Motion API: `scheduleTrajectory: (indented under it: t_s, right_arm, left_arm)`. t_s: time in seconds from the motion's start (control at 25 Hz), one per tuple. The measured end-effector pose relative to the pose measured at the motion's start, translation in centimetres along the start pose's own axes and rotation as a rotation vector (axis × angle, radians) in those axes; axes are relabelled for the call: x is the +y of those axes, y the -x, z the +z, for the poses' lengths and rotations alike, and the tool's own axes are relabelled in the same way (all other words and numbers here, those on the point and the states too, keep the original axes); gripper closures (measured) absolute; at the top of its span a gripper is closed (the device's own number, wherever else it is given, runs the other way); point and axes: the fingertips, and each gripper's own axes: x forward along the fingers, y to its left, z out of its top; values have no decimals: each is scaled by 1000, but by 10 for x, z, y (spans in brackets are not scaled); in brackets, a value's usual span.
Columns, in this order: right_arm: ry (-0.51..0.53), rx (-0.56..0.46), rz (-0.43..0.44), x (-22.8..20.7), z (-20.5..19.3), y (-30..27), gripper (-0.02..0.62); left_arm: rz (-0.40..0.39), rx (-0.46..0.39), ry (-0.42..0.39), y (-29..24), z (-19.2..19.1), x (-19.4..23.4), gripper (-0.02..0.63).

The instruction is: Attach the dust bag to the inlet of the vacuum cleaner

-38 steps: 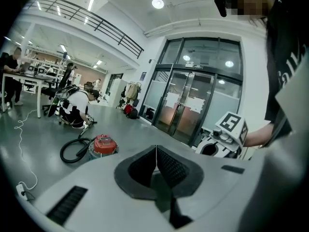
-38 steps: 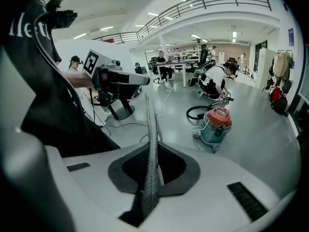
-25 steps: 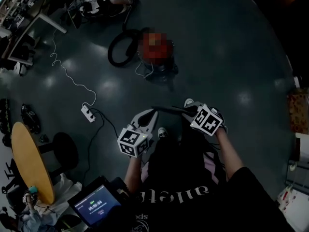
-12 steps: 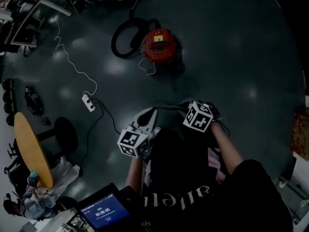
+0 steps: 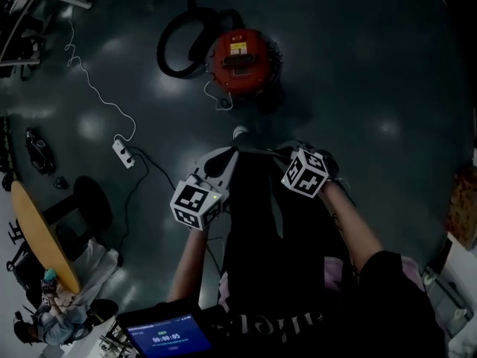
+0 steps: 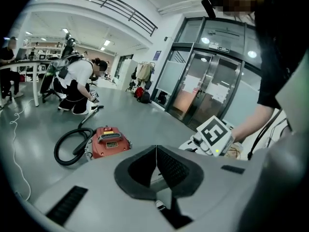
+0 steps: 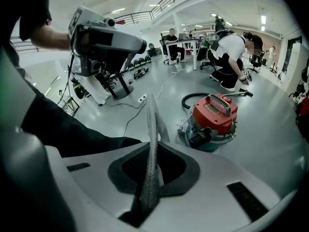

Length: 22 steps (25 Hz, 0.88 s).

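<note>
- Right gripper view: my right gripper [image 7: 150,175] has its jaws pinched narrow on the dust bag [image 7: 150,139]. The bag is a thin, mesh-textured sheet seen edge-on, standing up from between the pads. The red vacuum cleaner [image 7: 215,117] sits on the grey floor [image 7: 270,129] beyond the jaws to the right. It is well apart from the bag, with its black hose [image 7: 193,99] curled behind it.
- Left gripper view: my left gripper [image 6: 155,161] has its jaws pressed together, with only a thin pale line between the pads. I cannot tell whether the bag's edge is caught there. The vacuum cleaner stands on the floor ahead to the left, and a person in a white top [image 6: 77,79] crouches farther back.
- Head view: both grippers are out in front of my body, tips turned toward each other, with a dark strip running between them. The vacuum cleaner stands on the floor beyond, well apart from both. A white power strip [image 5: 123,153] lies off to the left.
</note>
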Motion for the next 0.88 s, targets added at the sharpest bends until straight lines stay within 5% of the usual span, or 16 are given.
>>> scheduleTrajectory:
  t_s: [0.4,0.6,0.88]
  right_arm:
    - [-49,21,-49,-61,-3,-80,554]
    - [-83,51,-46,-86,-15,-122,554]
    - [-120,82,-45,-116,-28,-161,554]
  left_arm:
    - [-168,137,-130,-107,-10,102,598]
    - [-178,161,-219,-164,-8,158,594]
    - [-197,212,-333,-242,-4,225,477]
